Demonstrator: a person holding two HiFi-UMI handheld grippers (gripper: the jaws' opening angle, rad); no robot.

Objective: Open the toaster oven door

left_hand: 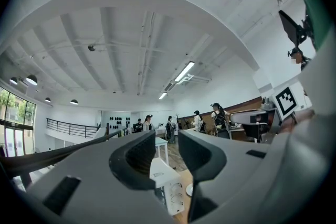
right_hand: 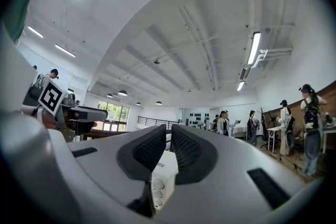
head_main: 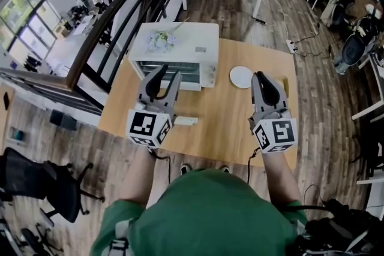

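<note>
The toaster oven (head_main: 174, 45) stands at the far left of the wooden table (head_main: 222, 129), its glass door (head_main: 193, 73) facing the person, long axis running left to right. The left gripper (head_main: 169, 73) hangs just in front of the door, jaws slightly parted and empty. It is the nearer one. The right gripper (head_main: 265, 80), pinched together on nothing, is well to the right.

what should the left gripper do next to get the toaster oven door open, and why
Probably ease the left gripper forward and down onto the front door of the white box-shaped toaster oven. Its jaws stand apart with nothing between them, it already sits just in front of the door, and the door looks closed. The right gripper, jaws together, is off beside the round white plate.
</note>
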